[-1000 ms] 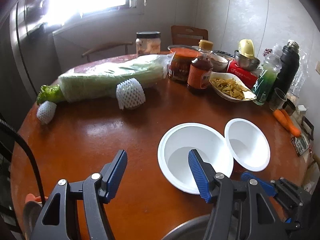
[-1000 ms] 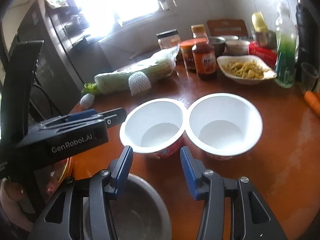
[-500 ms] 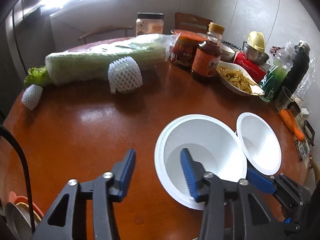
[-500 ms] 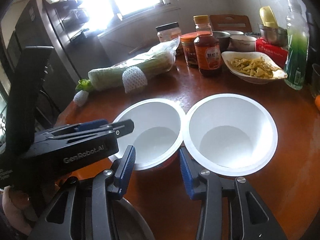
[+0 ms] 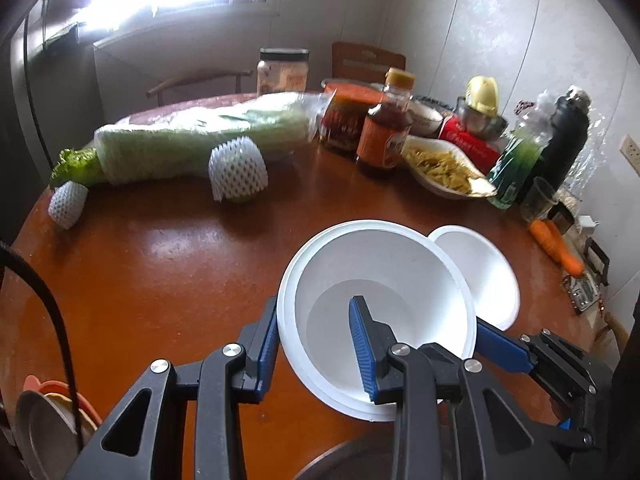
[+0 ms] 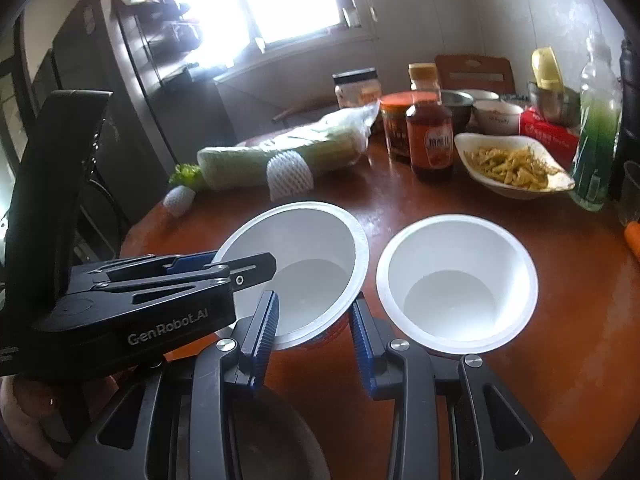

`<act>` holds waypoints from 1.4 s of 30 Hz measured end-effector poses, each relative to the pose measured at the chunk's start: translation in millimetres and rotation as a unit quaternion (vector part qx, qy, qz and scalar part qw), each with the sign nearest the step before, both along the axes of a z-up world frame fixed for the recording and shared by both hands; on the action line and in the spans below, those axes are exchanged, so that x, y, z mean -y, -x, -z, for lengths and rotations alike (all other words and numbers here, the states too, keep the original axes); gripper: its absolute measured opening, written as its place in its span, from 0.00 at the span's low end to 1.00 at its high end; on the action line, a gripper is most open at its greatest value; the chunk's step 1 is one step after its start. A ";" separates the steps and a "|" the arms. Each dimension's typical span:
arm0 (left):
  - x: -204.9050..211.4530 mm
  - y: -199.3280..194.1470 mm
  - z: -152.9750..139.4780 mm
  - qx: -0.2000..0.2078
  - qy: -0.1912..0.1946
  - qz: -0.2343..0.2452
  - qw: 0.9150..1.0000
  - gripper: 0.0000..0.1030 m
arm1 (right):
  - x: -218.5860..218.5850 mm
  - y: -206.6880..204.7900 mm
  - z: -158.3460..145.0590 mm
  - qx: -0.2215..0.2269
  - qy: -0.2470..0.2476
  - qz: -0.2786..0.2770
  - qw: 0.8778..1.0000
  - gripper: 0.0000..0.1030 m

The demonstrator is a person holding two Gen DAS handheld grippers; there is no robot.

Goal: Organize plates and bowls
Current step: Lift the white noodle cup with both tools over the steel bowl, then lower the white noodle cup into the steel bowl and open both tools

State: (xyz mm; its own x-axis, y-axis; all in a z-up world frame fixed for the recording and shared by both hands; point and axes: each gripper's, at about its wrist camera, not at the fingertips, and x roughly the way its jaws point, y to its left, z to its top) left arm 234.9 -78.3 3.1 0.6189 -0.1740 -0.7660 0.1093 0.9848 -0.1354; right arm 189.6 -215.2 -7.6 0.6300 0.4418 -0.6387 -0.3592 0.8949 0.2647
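Observation:
Two white paper bowls sit on the round brown table. My left gripper (image 5: 316,344) is shut on the left bowl (image 5: 384,280), one finger inside and one outside its near wall, and holds it tilted and raised. The same bowl shows in the right wrist view (image 6: 312,256). The second bowl (image 6: 456,280) rests flat on the table to its right; it also shows in the left wrist view (image 5: 480,268). My right gripper (image 6: 316,332) is open and empty, just in front of the held bowl's rim.
A metal bowl (image 6: 256,440) lies under my right gripper at the table's near edge. Stacked plates (image 5: 44,420) sit at the near left. Wrapped cabbage (image 5: 192,140), sauce bottle (image 5: 384,128), a food dish (image 5: 444,168), green bottle (image 5: 516,160) and carrots (image 5: 556,244) crowd the far side.
My left gripper has closed on the near wall of the left bowl and lifted and tilted it. My right gripper has stayed open and moved slightly forward.

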 end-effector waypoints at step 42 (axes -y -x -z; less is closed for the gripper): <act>3.1 137.3 -29.3 0.036 -0.020 0.019 0.999 0.34 | -1.6 142.6 -38.2 0.034 0.016 -0.030 0.999 0.38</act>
State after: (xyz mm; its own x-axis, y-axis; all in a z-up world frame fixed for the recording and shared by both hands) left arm 97.6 -81.4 32.4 0.6661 -0.1688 -0.7265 0.1541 0.9842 -0.0874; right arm 47.0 -213.6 30.6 0.6449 0.4603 -0.6101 -0.4287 0.8787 0.2098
